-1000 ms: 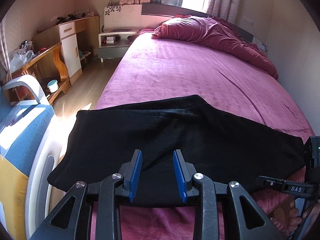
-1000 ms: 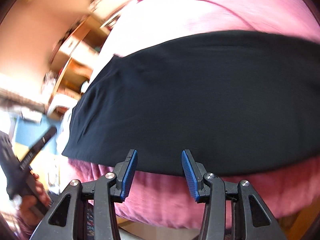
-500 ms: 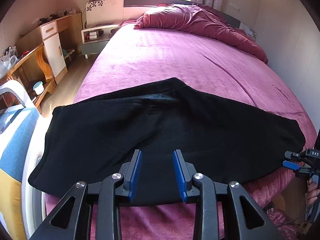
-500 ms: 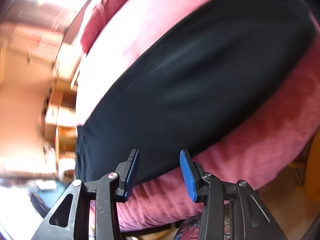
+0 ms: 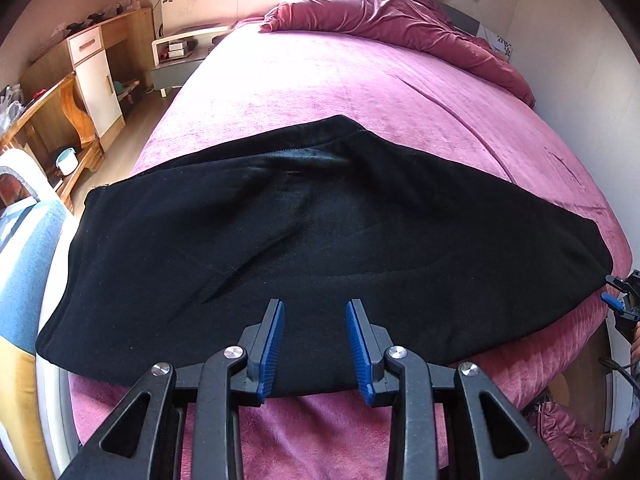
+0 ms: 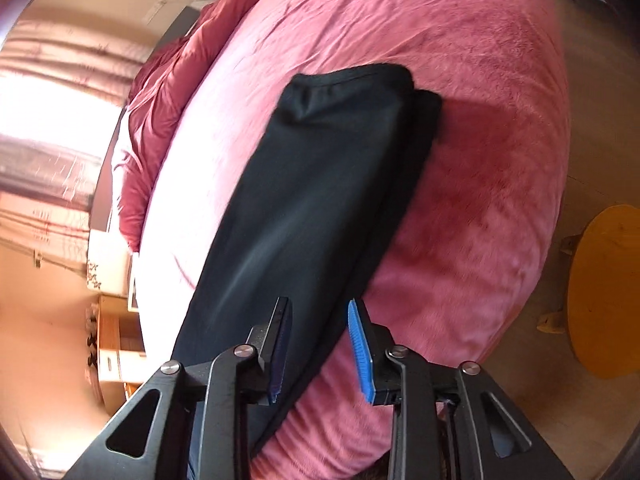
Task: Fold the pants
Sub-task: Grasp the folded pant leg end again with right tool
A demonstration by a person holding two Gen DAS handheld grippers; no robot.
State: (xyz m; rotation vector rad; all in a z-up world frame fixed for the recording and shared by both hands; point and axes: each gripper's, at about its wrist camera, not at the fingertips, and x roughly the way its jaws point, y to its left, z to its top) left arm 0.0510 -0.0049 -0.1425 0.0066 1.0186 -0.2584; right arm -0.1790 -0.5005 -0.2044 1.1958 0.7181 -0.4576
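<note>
Black pants (image 5: pixel 304 240) lie folded lengthwise across the foot of a bed with a pink-purple cover (image 5: pixel 320 80). My left gripper (image 5: pixel 315 312) is open and empty, above the pants' near edge at their middle. My right gripper (image 6: pixel 318 312) is open and empty at one end of the pants (image 6: pixel 320 200), looking along their length, with the near edge between its fingers. In the left wrist view the right gripper (image 5: pixel 620 300) shows at the pants' right end.
A crumpled dark red duvet (image 5: pixel 400 28) lies at the head of the bed. A wooden desk and cabinet (image 5: pixel 80 80) stand left of the bed, with a nightstand (image 5: pixel 180 52) beyond. A round wooden stool (image 6: pixel 604 292) stands off the bed's corner.
The left gripper has risen and tilted down over the pants. The right gripper has swung round to the pants' right end and now looks along their length.
</note>
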